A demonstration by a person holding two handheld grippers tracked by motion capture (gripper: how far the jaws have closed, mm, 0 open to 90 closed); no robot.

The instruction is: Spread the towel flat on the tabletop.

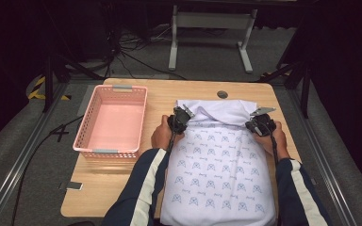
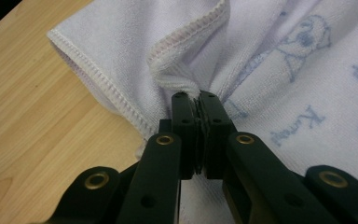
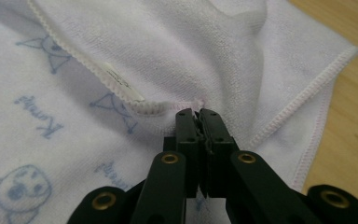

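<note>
Lying across the right half of your wooden table (image 1: 122,188), the white towel (image 1: 217,179) with its pale blue print runs from the near edge, where it hangs over, up toward the far side. Its far end is folded back on itself, so a plain white band sits on top of the printed part. Left of the towel, well apart from it, stands the pink basket (image 1: 87,134) with nothing visible inside. Your left gripper (image 1: 183,114) sits at the towel's left edge by the fold, and in the left gripper view its jaws are clenched on a bunched bit of stitched hem. Your right gripper (image 1: 258,117) is at the opposite edge, level with the left one; in the right gripper view its jaws are likewise pinched tight on the hem, beside a small white label (image 3: 121,84) sewn into the edge.
</note>
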